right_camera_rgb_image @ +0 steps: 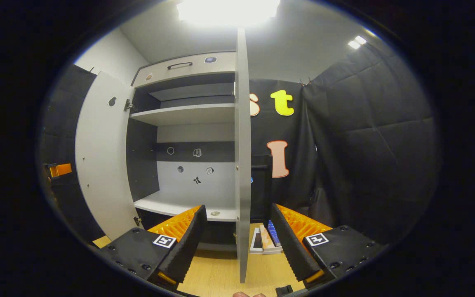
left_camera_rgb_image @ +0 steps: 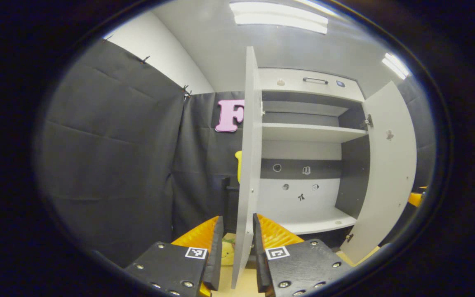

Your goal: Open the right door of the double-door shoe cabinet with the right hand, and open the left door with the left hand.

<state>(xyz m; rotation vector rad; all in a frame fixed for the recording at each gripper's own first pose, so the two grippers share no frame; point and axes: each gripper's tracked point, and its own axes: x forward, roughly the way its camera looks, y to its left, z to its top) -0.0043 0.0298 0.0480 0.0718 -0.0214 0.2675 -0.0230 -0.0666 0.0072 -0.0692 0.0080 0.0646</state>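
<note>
In the left gripper view, my left gripper (left_camera_rgb_image: 238,247) has its two fingers on either side of the free edge of the left door (left_camera_rgb_image: 249,165), which I see edge-on, running up the middle of the picture. The right finger (left_camera_rgb_image: 259,251) seems to lie against the door's face; a thin gap shows between the door and the left finger, so I cannot tell whether both are pressing. The door stands swung out toward me from the shoe cabinet (left_camera_rgb_image: 303,82). Past it the cabinet is open: a shelf (left_camera_rgb_image: 311,133) high up, a lower shelf (left_camera_rgb_image: 320,222) near the bottom, and small stickers on the back panel. The right door (left_camera_rgb_image: 386,181) is swung wide open on the far side, hanging from its hinge.

In the right gripper view, my right gripper (right_camera_rgb_image: 239,243) is spread apart, and the edge of the right door (right_camera_rgb_image: 242,165) stands between its fingers with clear space on both sides, touched by neither. The left door (right_camera_rgb_image: 101,156) is open at the far side of the shoe cabinet (right_camera_rgb_image: 184,66). The same shelves and stickers show inside. Some books (right_camera_rgb_image: 265,241) lie on the wooden floor (right_camera_rgb_image: 221,276) just beyond the door, between my fingers.
</note>
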